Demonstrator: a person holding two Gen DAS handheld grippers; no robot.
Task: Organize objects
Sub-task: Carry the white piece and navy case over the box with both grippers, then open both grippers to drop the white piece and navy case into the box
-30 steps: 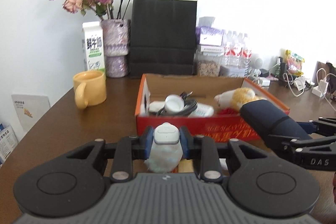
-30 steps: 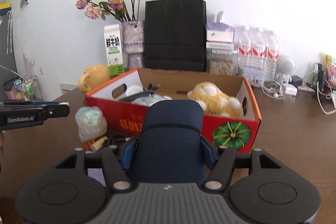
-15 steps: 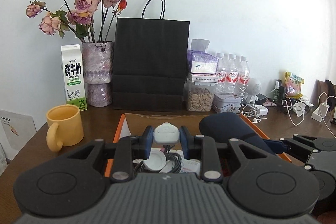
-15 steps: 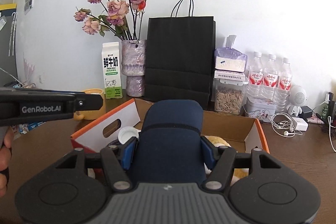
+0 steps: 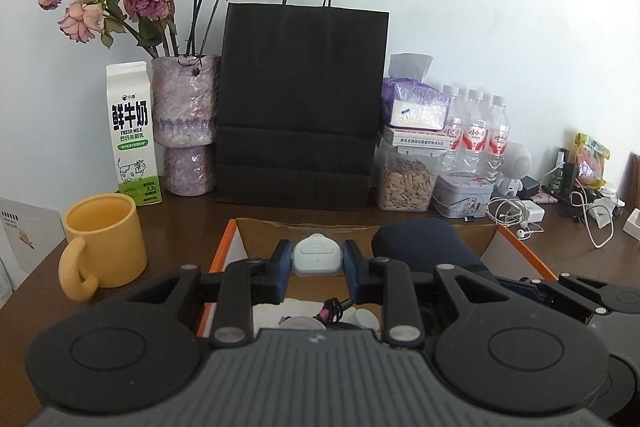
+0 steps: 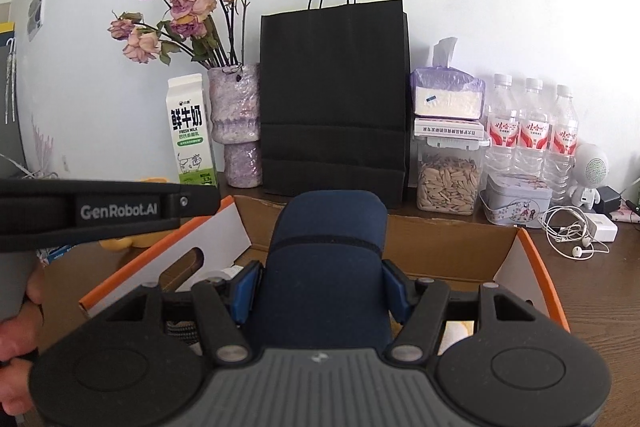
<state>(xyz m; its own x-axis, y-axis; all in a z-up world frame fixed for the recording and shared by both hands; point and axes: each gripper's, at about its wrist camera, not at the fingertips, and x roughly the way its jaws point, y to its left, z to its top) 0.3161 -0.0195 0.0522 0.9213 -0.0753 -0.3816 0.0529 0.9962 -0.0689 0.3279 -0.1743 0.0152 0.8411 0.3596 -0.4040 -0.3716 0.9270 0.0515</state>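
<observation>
My left gripper (image 5: 317, 254) is shut on a small packet with a white lid (image 5: 316, 262). It hangs over the open cardboard box with orange rims (image 5: 360, 231), above a white cap and cables (image 5: 336, 307). My right gripper (image 6: 322, 287) is shut on a dark blue padded case (image 6: 328, 227), also held over the box (image 6: 440, 247). From the left wrist, the case (image 5: 420, 247) sits just right of the packet. In the right wrist view, one black finger (image 6: 120, 211) of the left tool crosses the left side.
Along the wall behind the box stand a milk carton (image 5: 134, 135), a vase of dried roses (image 5: 186, 123), a black paper bag (image 5: 300, 107), a seed jar (image 5: 408, 179), water bottles (image 5: 476, 131) and a tin (image 5: 460, 195). A yellow mug (image 5: 104, 243) is left; earphone cables (image 5: 516, 215) right.
Both grippers have moved forward from in front of the box to above it; its red front wall has dropped out of view. Both grips are unchanged.
</observation>
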